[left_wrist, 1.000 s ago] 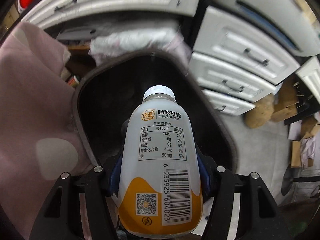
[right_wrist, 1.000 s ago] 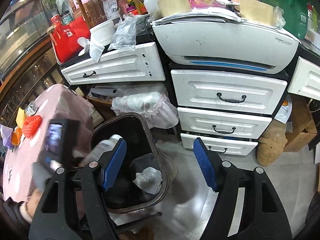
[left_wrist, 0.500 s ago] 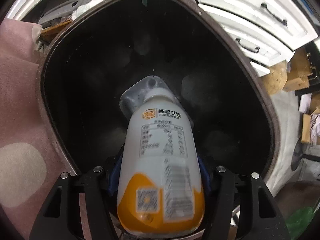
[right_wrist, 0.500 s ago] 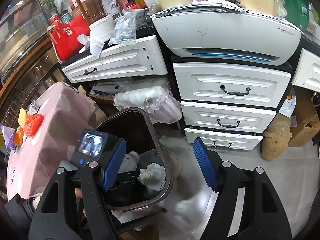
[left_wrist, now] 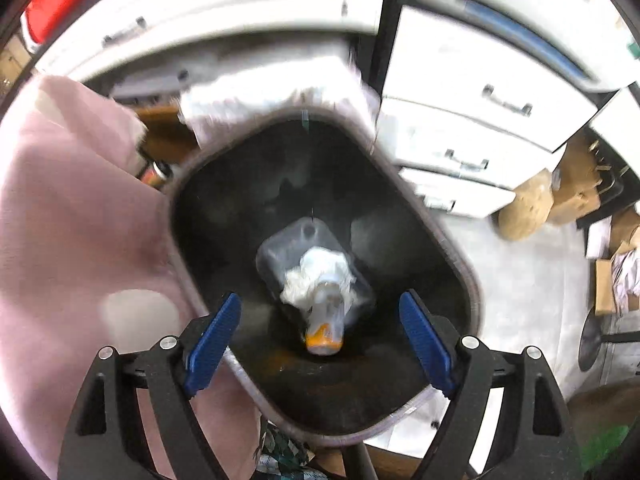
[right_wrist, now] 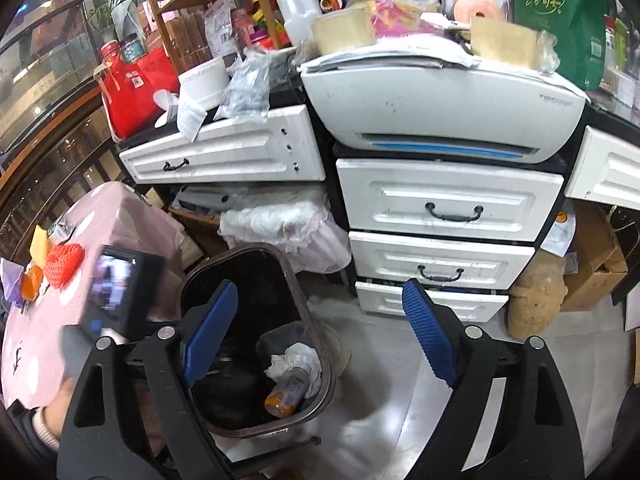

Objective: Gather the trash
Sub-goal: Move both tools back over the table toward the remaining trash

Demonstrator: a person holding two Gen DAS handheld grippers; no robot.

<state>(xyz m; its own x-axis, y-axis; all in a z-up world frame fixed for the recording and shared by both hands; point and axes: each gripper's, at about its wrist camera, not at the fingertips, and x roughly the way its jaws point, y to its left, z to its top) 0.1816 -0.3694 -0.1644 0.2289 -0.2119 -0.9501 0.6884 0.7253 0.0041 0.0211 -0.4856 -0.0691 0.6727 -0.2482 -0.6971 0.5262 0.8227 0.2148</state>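
The white and orange drink bottle (left_wrist: 325, 322) lies at the bottom of the black trash bin (left_wrist: 460, 264), on crumpled white paper (left_wrist: 316, 276) and a clear plastic tray (left_wrist: 288, 240). My left gripper (left_wrist: 320, 336) is open and empty above the bin's mouth. In the right wrist view the bottle (right_wrist: 286, 392) lies in the bin (right_wrist: 326, 384) beside the paper (right_wrist: 294, 358). My right gripper (right_wrist: 320, 332) is open and empty, above and to the right of the bin. The left gripper's camera body (right_wrist: 120, 292) shows at left.
A pink tablecloth table (left_wrist: 60, 220) stands left of the bin, with red netting (right_wrist: 64, 258) and orange scraps (right_wrist: 30, 284) on it. White drawers (right_wrist: 440, 208) and a printer (right_wrist: 440, 116) stand behind. Cardboard boxes (right_wrist: 596, 264) and a brown sack (right_wrist: 536, 300) sit on the right floor.
My left gripper carried the bottle down into the bin, opened and let it go. The bottle now lies at the bottom and the left gripper has lifted. The right gripper stayed open.
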